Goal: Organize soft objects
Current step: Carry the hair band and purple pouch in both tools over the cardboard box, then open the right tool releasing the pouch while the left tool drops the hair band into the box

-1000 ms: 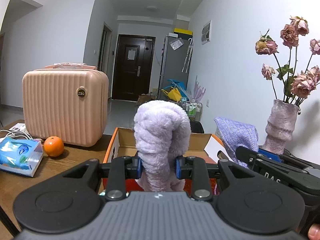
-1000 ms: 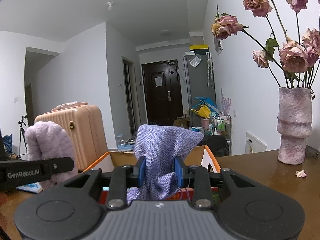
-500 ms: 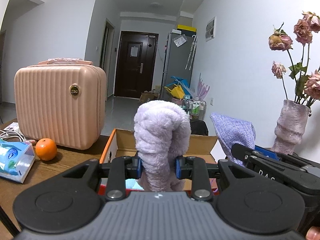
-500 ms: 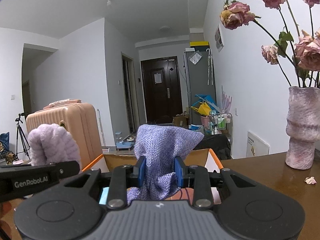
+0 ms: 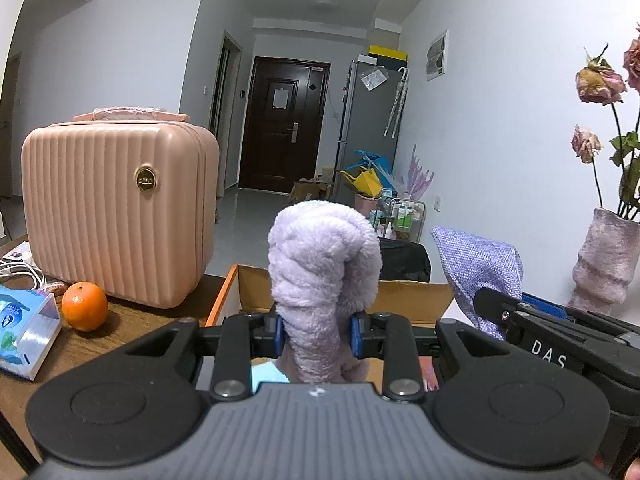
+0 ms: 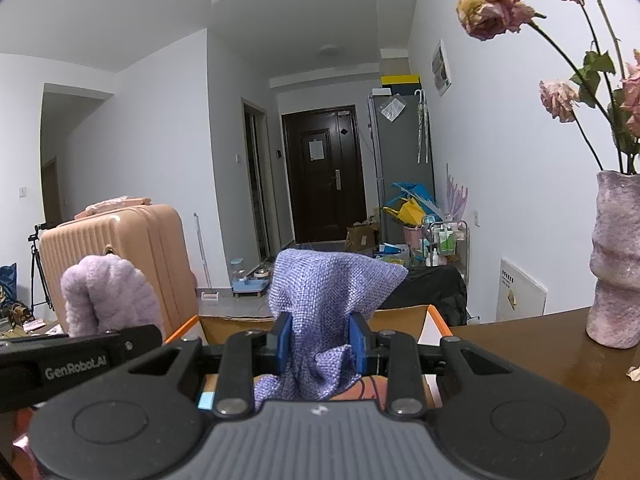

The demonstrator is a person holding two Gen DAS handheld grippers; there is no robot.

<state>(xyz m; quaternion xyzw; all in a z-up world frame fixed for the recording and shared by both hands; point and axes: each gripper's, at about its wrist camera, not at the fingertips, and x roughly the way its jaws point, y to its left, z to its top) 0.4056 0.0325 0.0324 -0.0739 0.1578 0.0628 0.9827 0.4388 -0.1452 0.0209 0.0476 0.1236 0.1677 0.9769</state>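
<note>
My left gripper (image 5: 318,334) is shut on a fluffy lilac towel (image 5: 324,264) that stands up between its fingers, held above an open cardboard box (image 5: 404,304) with orange edges. My right gripper (image 6: 320,346) is shut on a woven purple cloth (image 6: 324,292), held over the same box (image 6: 400,316). In the left wrist view the purple cloth (image 5: 480,264) and right gripper body show at the right. In the right wrist view the lilac towel (image 6: 104,292) shows at the left.
A pink ribbed suitcase (image 5: 116,216), an orange (image 5: 85,306) and a tissue pack (image 5: 24,332) sit on the wooden table (image 5: 132,328) to the left. A vase of dried roses (image 6: 616,260) stands at the right. A hallway lies beyond.
Both grippers have shifted leftward with their cloths still held; the vase has slid toward the right edge in both views and the suitcase looks nearer on the left.
</note>
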